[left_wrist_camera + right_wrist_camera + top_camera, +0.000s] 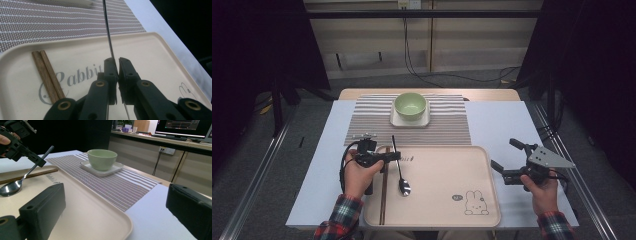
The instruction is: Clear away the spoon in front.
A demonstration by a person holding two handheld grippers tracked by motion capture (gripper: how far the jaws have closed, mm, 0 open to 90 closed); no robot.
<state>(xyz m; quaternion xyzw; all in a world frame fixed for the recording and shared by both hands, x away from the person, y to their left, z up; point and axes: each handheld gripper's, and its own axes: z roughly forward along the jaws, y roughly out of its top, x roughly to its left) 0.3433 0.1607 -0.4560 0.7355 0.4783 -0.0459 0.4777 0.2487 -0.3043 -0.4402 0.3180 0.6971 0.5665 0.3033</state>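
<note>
A metal spoon [404, 186] lies with its bowl on the beige rabbit tray [452, 170], its handle slanting up toward the placemat. My left gripper [394, 156] is shut on that handle; in the left gripper view the thin handle [107, 30] runs between the nearly closed jaws of the left gripper [117, 61]. The right gripper view shows the spoon [10, 187] tilted, bowl end down on the tray [82, 207], held by the left gripper [41, 162]. My right gripper [503, 153] hovers open right of the tray with nothing between its fingers [50, 202].
A pair of wooden chopsticks [383, 195] lies on the tray's left side, close to the spoon. A green bowl [410, 106] sits on a small square plate [395, 120] on the striped placemat [367, 120] beyond the tray. White table cover surrounds them.
</note>
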